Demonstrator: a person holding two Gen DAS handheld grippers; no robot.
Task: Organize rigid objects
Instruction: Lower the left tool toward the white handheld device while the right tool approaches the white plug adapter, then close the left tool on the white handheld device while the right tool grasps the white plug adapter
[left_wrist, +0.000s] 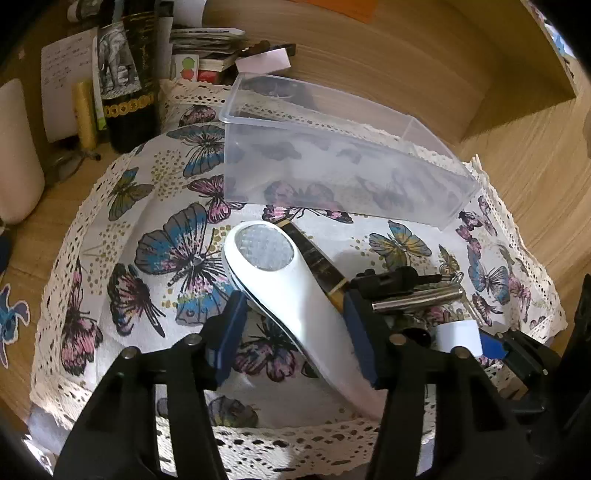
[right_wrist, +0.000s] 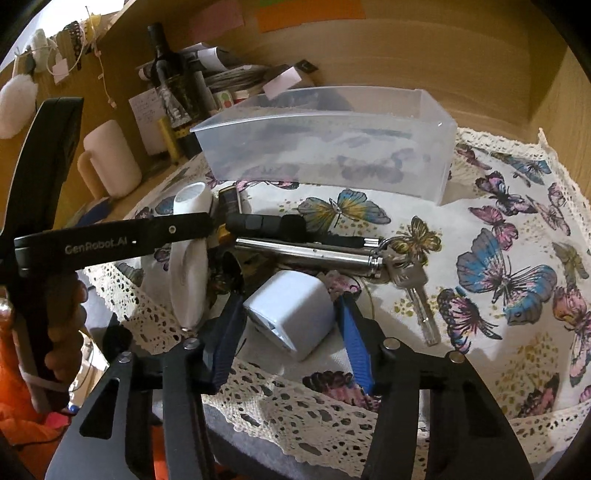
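Translucent rectangular plastic bin (left_wrist: 332, 162) sits empty on the butterfly-print lace-edged cloth (left_wrist: 122, 266); everything below is placed against that bin. Left gripper (left_wrist: 295, 328) in front of the bin, blue pads spread either side of the white oval-headed handheld device (left_wrist: 280, 280), whose grille head points toward the bin; pads look close to the handle, but contact isn't clear from this angle. A dark flat strip with gold ends (left_wrist: 317, 258) lies under the white device, just in front of the bin. Right gripper (right_wrist: 291, 325) also in front of the bin, jaws wide apart around the small white cube charger (right_wrist: 291, 310), not visibly touching it. Between cube and bin: a silver metal penlight (right_wrist: 310, 253) with a key (right_wrist: 417, 295) on its ring, and a black clip-like object (right_wrist: 266, 223) just behind it. Left of the bin off the cloth: a dark wine bottle (left_wrist: 129, 85) and a cream mug (right_wrist: 110, 158).
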